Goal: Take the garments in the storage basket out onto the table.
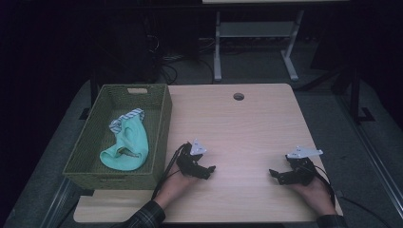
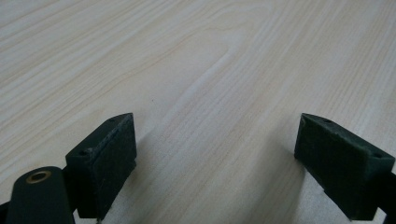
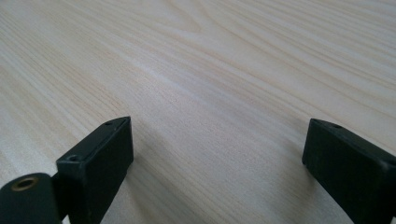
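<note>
A green woven basket stands at the table's left side, holding a crumpled mint-green cloth with a striped band at its far end. My left gripper rests low on the wooden table just right of the basket, open, nothing between its fingers. My right gripper sits near the front right of the table, open too, its fingers wide apart over bare wood. Both grippers point toward the table's middle.
A round cable hole is at the table's far middle. Beyond the table, a white desk frame and cables lie on a dark floor. Bare wood spreads between and beyond the two grippers.
</note>
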### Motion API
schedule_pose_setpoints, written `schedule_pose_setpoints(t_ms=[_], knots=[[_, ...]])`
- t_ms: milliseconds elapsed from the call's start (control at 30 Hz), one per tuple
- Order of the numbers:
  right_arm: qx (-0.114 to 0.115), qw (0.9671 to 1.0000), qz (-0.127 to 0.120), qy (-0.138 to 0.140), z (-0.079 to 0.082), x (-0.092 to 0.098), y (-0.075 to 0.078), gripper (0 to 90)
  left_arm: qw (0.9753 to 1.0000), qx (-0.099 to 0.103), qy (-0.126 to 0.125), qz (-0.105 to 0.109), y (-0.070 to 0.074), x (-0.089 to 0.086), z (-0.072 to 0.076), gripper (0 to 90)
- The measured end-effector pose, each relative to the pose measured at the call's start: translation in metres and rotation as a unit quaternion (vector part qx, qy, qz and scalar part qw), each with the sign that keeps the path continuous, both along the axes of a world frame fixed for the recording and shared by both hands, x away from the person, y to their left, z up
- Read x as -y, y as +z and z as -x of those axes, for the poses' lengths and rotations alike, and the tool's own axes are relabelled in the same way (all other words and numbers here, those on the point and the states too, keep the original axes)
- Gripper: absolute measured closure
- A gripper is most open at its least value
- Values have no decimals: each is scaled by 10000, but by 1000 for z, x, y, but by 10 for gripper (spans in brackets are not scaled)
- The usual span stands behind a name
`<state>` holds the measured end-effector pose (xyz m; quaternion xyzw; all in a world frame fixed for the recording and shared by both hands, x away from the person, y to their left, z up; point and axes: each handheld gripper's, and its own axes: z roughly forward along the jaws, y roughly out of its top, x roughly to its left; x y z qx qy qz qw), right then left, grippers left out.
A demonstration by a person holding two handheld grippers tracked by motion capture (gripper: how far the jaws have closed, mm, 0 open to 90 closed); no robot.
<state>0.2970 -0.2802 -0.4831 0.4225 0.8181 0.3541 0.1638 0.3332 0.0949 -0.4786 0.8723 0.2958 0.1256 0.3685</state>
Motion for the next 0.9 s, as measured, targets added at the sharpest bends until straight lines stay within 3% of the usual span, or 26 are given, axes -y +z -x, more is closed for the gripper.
schedule_pose_setpoints(t_ms=[400, 700, 900], knots=[[-7, 10000, -3, -8, 0, 0, 0, 83, 9997, -25, -257, -17, 1, -4, -3, 123], [-4, 10000, 1, -6, 0, 0, 0, 83, 9993, -105, -316, -165, 4, -5, -6, 127], [-8, 10000, -3, -9, 0, 0, 0, 83, 9994, -168, -298, -49, 8, -10, -6, 127]])
